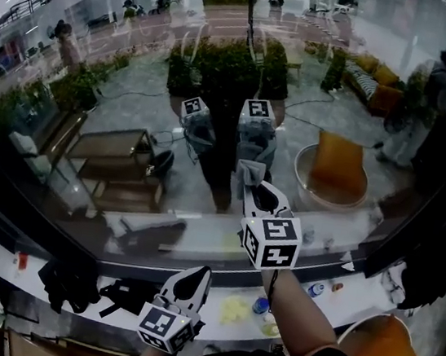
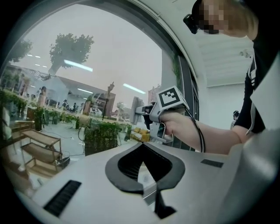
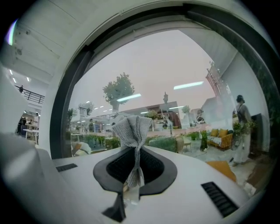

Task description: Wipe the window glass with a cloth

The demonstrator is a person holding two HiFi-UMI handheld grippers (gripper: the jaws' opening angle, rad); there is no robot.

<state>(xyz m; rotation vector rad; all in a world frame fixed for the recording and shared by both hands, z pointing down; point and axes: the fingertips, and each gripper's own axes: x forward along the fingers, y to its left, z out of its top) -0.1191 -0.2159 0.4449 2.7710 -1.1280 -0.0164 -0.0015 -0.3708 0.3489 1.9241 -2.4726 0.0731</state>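
The window glass (image 1: 138, 79) fills the upper head view and mirrors both grippers. My right gripper (image 1: 263, 197) is raised to the pane, shut on a grey knitted cloth (image 1: 250, 173). The cloth's bunched end meets its own reflection on the glass. In the right gripper view the cloth (image 3: 131, 127) sticks up from between the shut jaws of the right gripper (image 3: 134, 151), with the glass (image 3: 175, 70) just beyond. My left gripper (image 1: 194, 280) hangs lower, near the sill, shut and holding nothing. The left gripper view shows its jaws (image 2: 143, 153) together and the right gripper (image 2: 164, 109) in a hand.
A white sill (image 1: 197, 243) runs under the pane. On the ledge below it lie a black bundle (image 1: 68, 283), a yellow rag (image 1: 234, 306) and a small blue bottle (image 1: 261, 306). An orange tub (image 1: 380, 351) stands at the lower right. A dark window frame (image 3: 61, 109) borders the glass.
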